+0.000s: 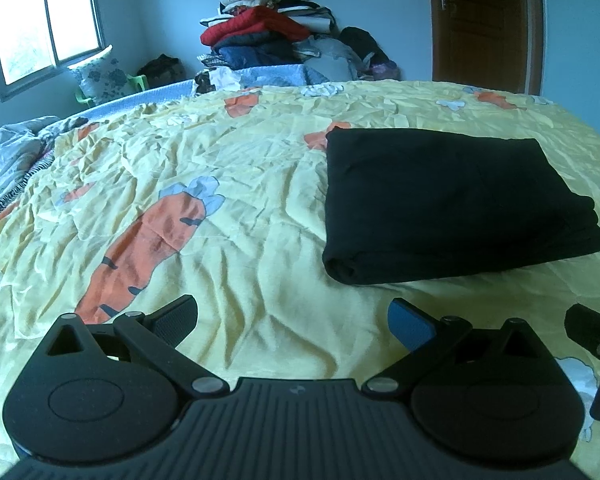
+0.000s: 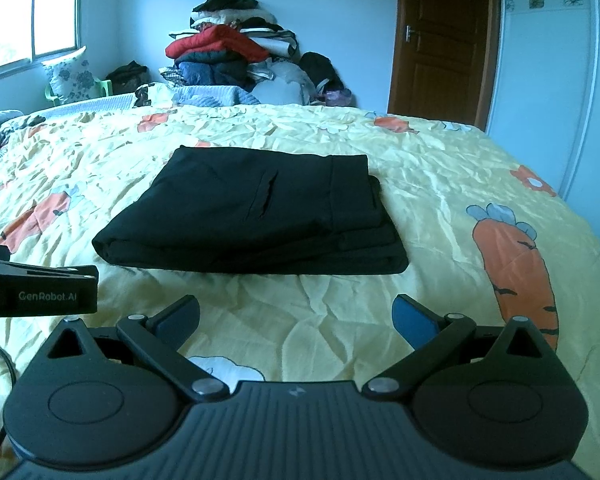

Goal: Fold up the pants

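The black pants (image 1: 456, 204) lie folded into a flat rectangular stack on the yellow carrot-print bedspread (image 1: 228, 184). In the right wrist view the pants (image 2: 256, 216) sit straight ahead, with a pocket slit on top. My left gripper (image 1: 294, 322) is open and empty, a little in front and to the left of the stack. My right gripper (image 2: 296, 320) is open and empty, just in front of the stack's near edge. Part of the right gripper shows at the right edge of the left wrist view (image 1: 596, 344). The left gripper's body shows at the left of the right wrist view (image 2: 36, 288).
A tall pile of clothes (image 1: 268, 36) stands against the far wall behind the bed. A crumpled quilt (image 1: 8, 160) lies at the bed's left edge. A wooden door (image 2: 440, 40) is at the back right, a window (image 1: 44, 20) at the back left.
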### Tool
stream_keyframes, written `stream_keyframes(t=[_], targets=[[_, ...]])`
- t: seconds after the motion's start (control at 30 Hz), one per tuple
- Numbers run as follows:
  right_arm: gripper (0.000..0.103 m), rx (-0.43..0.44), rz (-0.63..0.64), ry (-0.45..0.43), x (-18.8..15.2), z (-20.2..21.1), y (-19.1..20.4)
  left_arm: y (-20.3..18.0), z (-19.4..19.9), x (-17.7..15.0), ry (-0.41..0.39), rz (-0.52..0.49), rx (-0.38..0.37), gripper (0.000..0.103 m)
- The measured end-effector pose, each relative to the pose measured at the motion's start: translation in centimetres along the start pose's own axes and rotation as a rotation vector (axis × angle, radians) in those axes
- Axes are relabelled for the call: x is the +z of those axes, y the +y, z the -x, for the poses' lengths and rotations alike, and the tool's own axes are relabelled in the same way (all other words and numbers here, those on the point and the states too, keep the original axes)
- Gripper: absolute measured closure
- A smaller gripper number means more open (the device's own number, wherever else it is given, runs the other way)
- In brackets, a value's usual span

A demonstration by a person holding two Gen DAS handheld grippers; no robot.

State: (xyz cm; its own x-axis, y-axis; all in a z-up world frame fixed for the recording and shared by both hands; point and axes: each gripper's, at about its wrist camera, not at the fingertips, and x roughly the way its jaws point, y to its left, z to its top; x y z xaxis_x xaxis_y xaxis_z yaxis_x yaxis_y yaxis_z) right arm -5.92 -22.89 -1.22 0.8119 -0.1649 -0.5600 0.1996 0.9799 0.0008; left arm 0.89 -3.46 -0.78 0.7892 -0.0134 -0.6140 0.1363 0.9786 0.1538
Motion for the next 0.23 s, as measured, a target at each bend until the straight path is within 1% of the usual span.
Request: stream_keyframes(t=[0.07,0.23], targets=[[0.000,0.001,0.000,0.000,0.00,-0.04,-0.02,0.05,0.07,0.03,-0.007,0.001,0.009,0.000],[0.000,0.015,0.003,0.004,-0.11,-0.26,-0.15,0.05,-0.11,0.13,-0.001,0.007,0.000,0.000]])
